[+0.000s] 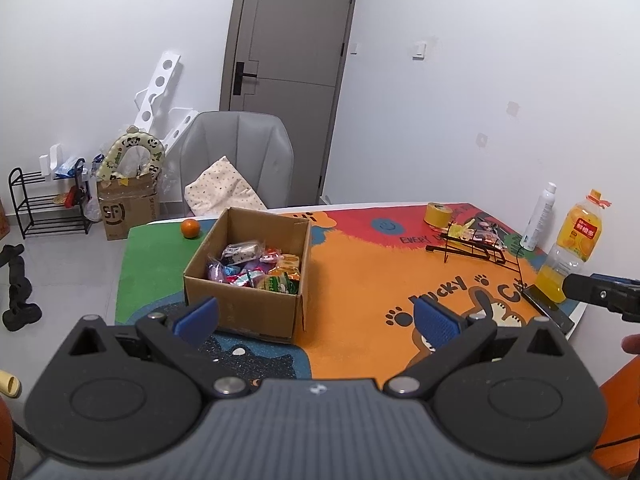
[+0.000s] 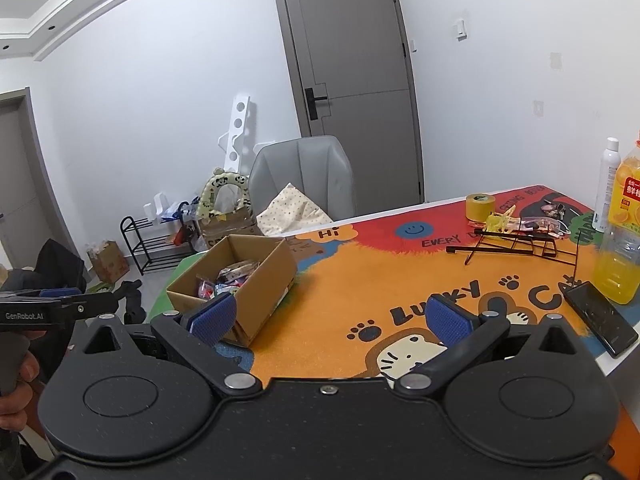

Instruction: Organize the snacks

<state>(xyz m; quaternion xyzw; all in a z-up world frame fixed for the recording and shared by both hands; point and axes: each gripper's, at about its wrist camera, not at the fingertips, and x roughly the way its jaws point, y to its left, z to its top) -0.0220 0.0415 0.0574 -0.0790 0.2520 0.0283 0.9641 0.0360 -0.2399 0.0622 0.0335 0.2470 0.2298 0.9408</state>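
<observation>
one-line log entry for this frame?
left hand-held gripper: open, empty | right hand-held gripper: open, empty | cardboard box: holds snacks

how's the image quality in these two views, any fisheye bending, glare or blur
Left wrist view: strong fisheye, the door leans and the corners go black; lighting is even and soft, and the cardboard box and its snacks are sharp. Right wrist view: the same bending at the door and ceiling edge, no glare, and the phone looks crisp.

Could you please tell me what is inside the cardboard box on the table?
The cardboard box holds a loose pile of wrapped snacks in mixed colours. Whatever lies beneath the top packets, and the box floor, is covered.
</observation>
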